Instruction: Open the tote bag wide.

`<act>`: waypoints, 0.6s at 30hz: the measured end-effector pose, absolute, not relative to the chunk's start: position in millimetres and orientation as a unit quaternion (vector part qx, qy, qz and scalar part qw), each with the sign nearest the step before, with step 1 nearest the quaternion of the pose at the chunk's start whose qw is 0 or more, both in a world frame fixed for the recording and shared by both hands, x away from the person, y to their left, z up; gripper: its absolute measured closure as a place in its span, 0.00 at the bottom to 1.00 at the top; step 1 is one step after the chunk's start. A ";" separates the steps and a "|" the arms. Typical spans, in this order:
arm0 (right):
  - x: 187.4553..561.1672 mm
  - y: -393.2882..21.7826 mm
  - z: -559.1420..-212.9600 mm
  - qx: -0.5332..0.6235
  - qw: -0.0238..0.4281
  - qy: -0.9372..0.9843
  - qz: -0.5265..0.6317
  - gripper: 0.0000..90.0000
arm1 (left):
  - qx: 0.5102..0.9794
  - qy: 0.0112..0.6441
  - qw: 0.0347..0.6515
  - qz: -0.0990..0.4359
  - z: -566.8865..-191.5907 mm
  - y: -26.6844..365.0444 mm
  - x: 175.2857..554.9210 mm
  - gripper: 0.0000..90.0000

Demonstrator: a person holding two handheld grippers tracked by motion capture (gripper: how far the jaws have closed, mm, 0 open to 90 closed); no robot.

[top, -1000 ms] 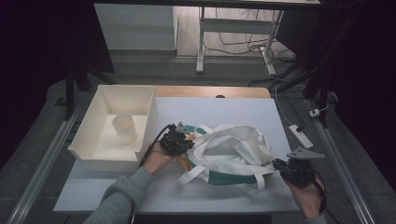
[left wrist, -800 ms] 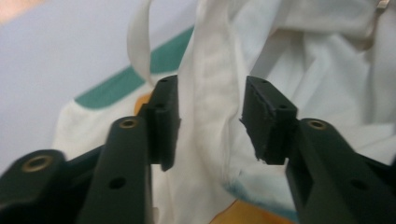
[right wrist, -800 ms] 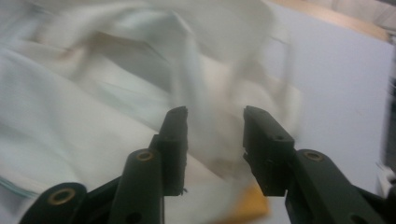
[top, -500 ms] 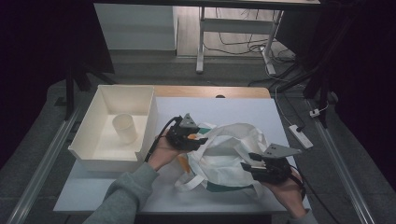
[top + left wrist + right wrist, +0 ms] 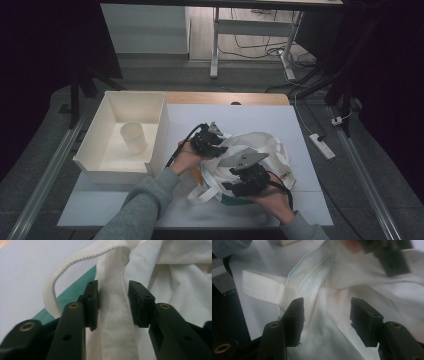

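Two grippers are working a crumpled white cloth bag [image 5: 260, 150] at the middle of the white table [image 5: 300, 125], and we are seeing much of its green part hidden beneath the folds. Our left gripper [image 5: 216, 145] is sitting at the bag's far left edge; its jaws, having just been closing, are standing apart around a white strap [image 5: 113, 310], one pad touching it, the other clear. Our right gripper [image 5: 235, 187] is hovering over the near side, jaws having just been opening, wide above the fabric, nothing gripped. Left of it, we are seeing a cream tray [image 5: 95, 160] holding a cup [image 5: 134, 137].
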State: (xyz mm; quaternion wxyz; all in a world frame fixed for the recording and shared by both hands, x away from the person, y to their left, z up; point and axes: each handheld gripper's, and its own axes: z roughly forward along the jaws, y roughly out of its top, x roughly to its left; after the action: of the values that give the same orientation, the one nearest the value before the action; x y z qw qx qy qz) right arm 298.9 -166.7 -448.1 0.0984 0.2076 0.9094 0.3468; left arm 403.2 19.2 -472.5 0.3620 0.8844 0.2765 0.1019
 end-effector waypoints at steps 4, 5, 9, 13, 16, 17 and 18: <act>300.7 -154.7 -460.4 0.196 0.083 0.921 0.328 0.58 | 0.883 0.283 0.362 0.096 -474.8 22.2 406.1 0.77; 300.7 -153.9 -462.4 0.197 0.081 0.922 0.323 0.61 | 0.883 0.285 0.360 0.098 -476.0 22.3 406.6 0.82; 304.0 -157.9 -469.6 0.213 0.059 0.920 0.325 0.79 | 0.887 0.286 0.350 0.097 -481.1 22.6 408.7 0.94; 304.0 -163.2 -472.9 0.211 0.045 0.918 0.333 0.92 | 0.884 0.288 0.355 0.102 -482.1 25.2 409.1 0.96; 299.6 -162.1 -472.8 0.202 0.047 0.920 0.332 0.95 | 0.879 0.296 0.359 0.105 -481.5 27.7 409.7 0.96; 298.2 -161.7 -472.6 0.199 0.043 0.921 0.333 0.95 | 0.878 0.299 0.359 0.108 -481.1 28.6 409.9 0.96; 295.6 -161.3 -472.1 0.195 0.034 0.920 0.338 0.96 | 0.877 0.300 0.360 0.108 -480.7 29.3 409.9 0.96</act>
State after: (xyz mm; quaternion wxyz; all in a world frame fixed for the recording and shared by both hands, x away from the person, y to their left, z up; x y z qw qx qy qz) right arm 295.6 -161.3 -472.1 0.0338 0.1946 0.9203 0.3378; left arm 409.9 29.3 -480.7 0.3598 0.8771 0.2995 0.1076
